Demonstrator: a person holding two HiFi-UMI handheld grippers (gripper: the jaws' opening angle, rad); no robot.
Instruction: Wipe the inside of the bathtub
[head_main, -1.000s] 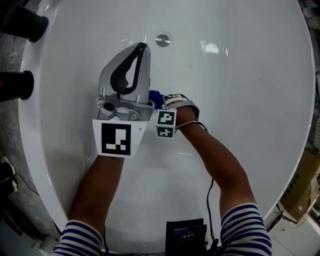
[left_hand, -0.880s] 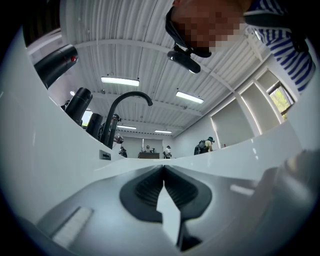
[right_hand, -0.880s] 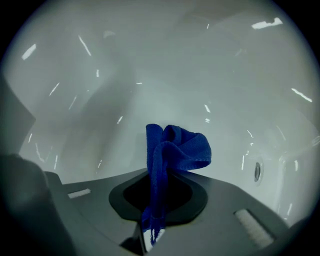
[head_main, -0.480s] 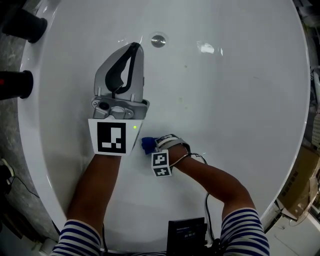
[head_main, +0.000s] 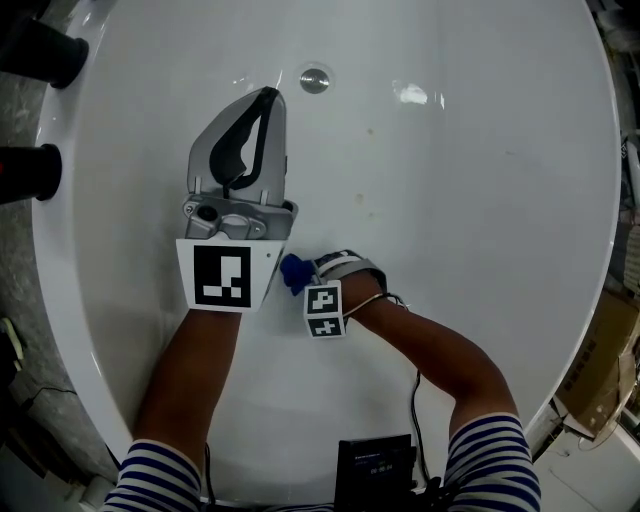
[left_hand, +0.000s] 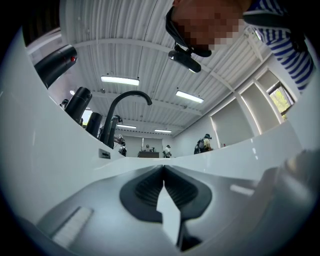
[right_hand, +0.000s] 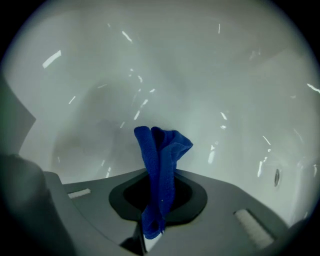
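Observation:
I look down into a white bathtub (head_main: 480, 180) with its drain (head_main: 314, 79) at the far end. My right gripper (head_main: 297, 272) is low in the tub, shut on a blue cloth (head_main: 294, 271) that presses toward the tub floor. In the right gripper view the blue cloth (right_hand: 160, 165) stands pinched between the jaws, with the white tub wall (right_hand: 200, 75) close ahead. My left gripper (head_main: 262, 98) is held up above the tub, jaws closed with nothing in them. In the left gripper view the left gripper (left_hand: 163, 170) points up over the tub rim (left_hand: 50, 150).
Black handles (head_main: 40, 50) and a dark counter edge lie at the tub's left rim. A black curved faucet (left_hand: 120, 107) rises beyond the rim. A small black device (head_main: 372, 470) hangs at my waist. Small brownish specks (head_main: 368, 130) mark the tub floor past the cloth.
My right gripper, with the blue cloth, slid from beside the left gripper down toward me, then edged slightly back up. The left gripper shifted a little left.

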